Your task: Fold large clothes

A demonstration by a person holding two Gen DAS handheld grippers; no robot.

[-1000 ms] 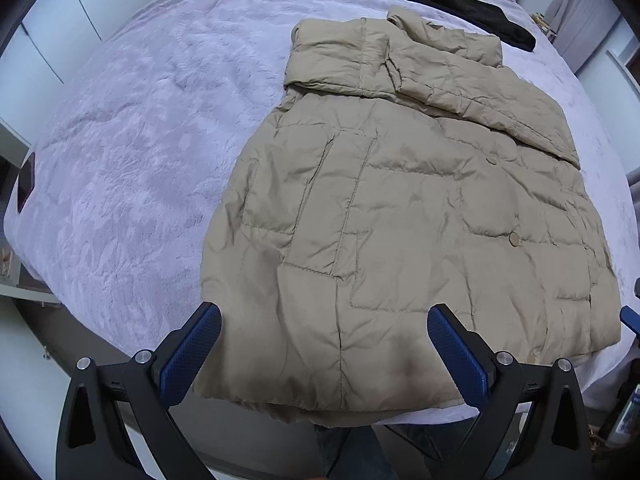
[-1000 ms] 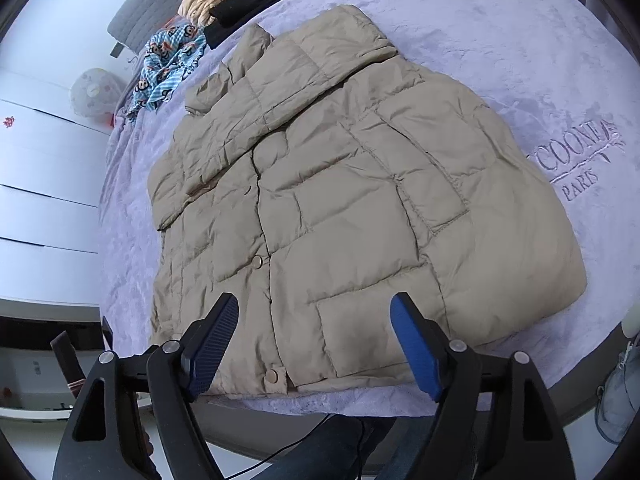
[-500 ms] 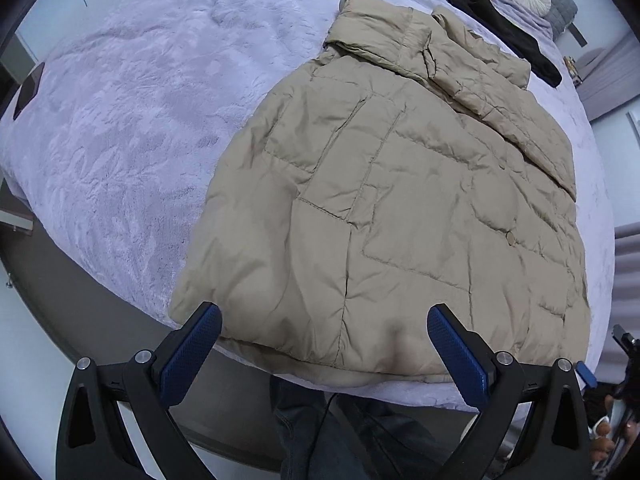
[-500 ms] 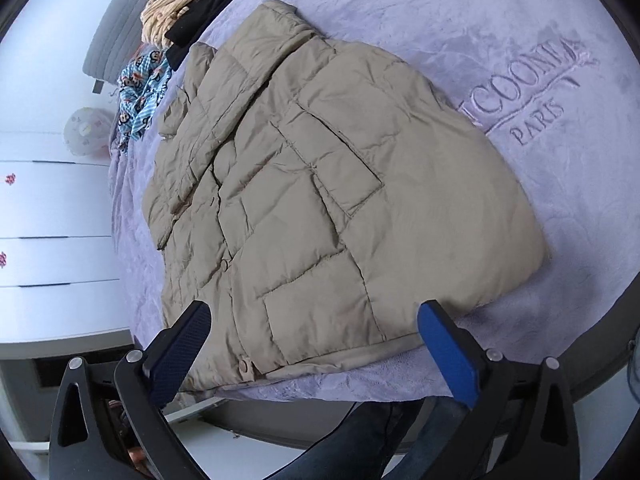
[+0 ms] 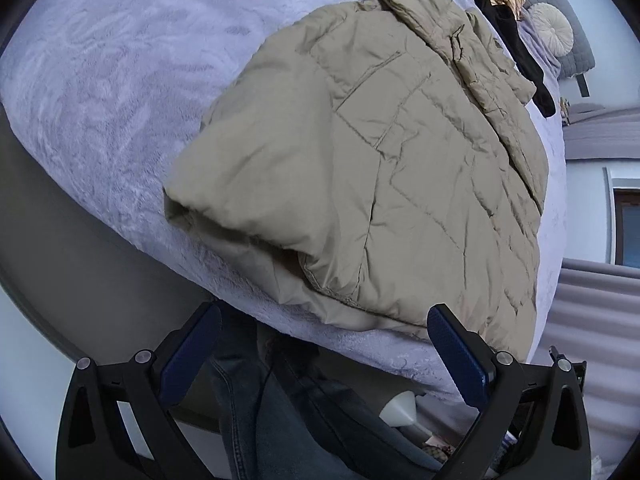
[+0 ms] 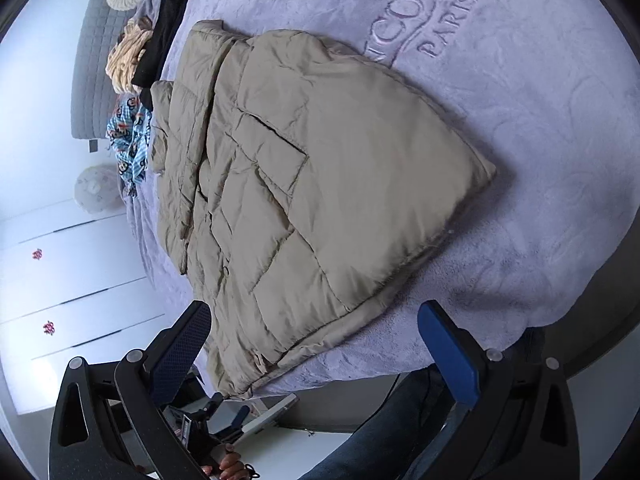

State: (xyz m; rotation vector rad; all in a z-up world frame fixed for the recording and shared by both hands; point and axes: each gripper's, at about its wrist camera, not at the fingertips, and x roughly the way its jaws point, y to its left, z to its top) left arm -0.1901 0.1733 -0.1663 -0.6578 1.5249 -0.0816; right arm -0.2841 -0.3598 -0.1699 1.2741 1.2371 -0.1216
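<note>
Lilac plush bed (image 5: 100, 92), tan quilted jacket (image 5: 400, 168) spread flat, clothes pile (image 6: 136, 80) near headboard

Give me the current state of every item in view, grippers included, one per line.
Beige puffer jacket: flat on the bed, front up, sleeves folded in, hem at the near edge.
Left gripper: open, empty, just short of the hem.
Right gripper: open, empty, jaws just opened wider.
Black garment: unfolded, beyond the collar.
Blue patterned garment: crumpled.
Yellow garment: bunched up.
</note>
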